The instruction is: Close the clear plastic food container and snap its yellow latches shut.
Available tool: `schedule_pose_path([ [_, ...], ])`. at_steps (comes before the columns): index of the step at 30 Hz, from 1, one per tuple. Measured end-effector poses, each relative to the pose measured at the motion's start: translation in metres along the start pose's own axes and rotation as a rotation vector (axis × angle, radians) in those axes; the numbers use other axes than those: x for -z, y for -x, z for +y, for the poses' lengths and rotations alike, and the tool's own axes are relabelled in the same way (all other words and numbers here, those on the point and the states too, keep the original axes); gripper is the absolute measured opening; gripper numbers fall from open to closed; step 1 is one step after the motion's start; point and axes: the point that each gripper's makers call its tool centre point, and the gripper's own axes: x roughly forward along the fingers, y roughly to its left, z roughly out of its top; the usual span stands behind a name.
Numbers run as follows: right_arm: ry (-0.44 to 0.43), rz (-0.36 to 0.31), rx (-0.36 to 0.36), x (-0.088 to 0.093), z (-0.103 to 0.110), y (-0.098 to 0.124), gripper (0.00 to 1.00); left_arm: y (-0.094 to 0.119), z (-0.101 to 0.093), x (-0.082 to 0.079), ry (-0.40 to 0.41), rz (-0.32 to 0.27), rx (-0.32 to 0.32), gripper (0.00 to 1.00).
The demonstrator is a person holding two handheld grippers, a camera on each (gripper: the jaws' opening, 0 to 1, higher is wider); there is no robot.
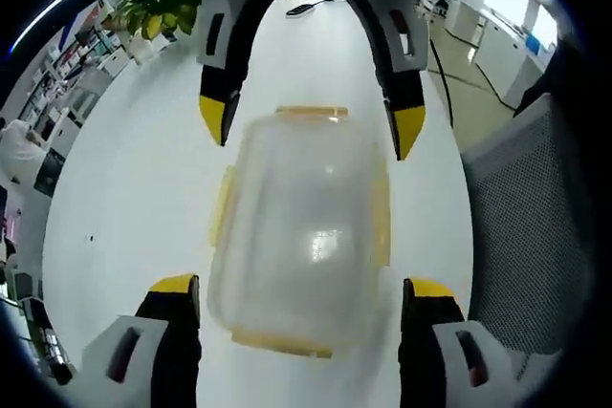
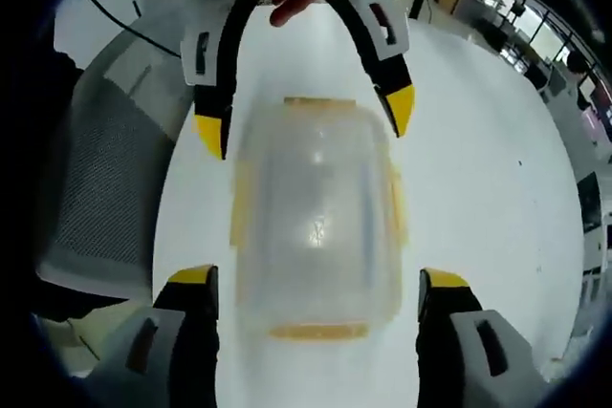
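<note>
A clear rectangular plastic food container (image 1: 301, 231) with yellow latches (image 1: 222, 205) is seen at frame centre on a white table (image 1: 124, 198). It is straddled, untouched, by the wide-spread left gripper (image 1: 304, 295) and right gripper (image 2: 320, 289).

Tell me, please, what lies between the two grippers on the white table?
The clear container with yellow latches lies between the left gripper and the right gripper, whose fingers straddle its ends. Both views show this.
</note>
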Motion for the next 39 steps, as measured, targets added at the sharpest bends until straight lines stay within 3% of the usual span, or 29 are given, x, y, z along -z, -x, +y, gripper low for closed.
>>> schedule_pose_path([
  [13, 0.034, 0.052, 0.004, 0.013, 0.000, -0.007, 0.78, -0.012, 0.003, 0.005, -0.081, 0.051, 0.015, 0.75],
  [21, 0.042, 0.074, 0.001, 0.015, -0.002, -0.009, 0.74, -0.014, 0.002, 0.005, -0.068, 0.051, 0.021, 0.74],
  [39, 0.054, 0.047, -0.005, 0.009, -0.002, -0.012, 0.73, -0.011, -0.001, 0.011, -0.033, 0.055, 0.009, 0.73],
])
